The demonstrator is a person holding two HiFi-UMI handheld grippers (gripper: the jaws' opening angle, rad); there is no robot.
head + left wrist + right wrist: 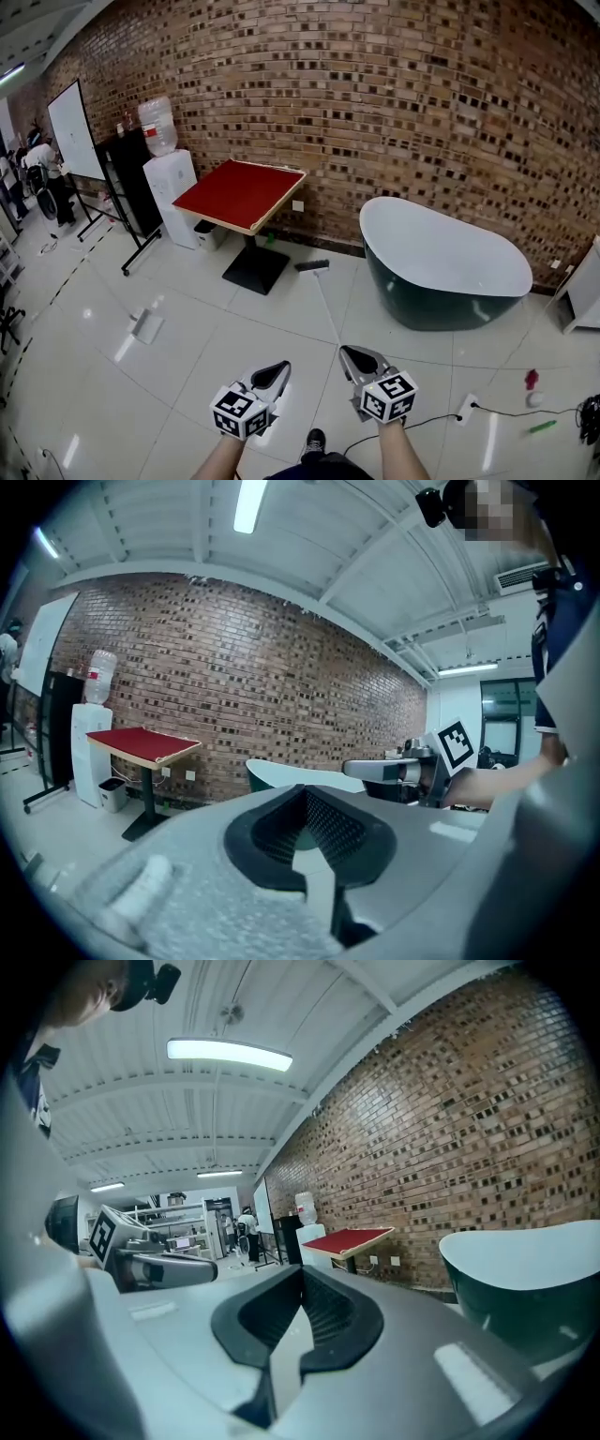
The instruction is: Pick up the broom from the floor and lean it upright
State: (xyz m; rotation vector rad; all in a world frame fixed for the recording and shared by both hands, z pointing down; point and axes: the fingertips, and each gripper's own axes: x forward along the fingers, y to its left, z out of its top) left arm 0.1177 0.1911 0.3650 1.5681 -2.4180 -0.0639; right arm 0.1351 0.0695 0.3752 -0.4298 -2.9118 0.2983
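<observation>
Head view takes in a rough brick wall (422, 112) at the far side and a glossy white-tiled floor (187, 375). A rounded dark tub (441, 253) stands far right, a square red table (239, 192) far left. Between them the broom (325, 302) lies flat, head toward the wall. Near, both forearms reach forward, left gripper (280, 368) and right gripper (350, 353) side by side, each claw pressed together, empty.
</observation>
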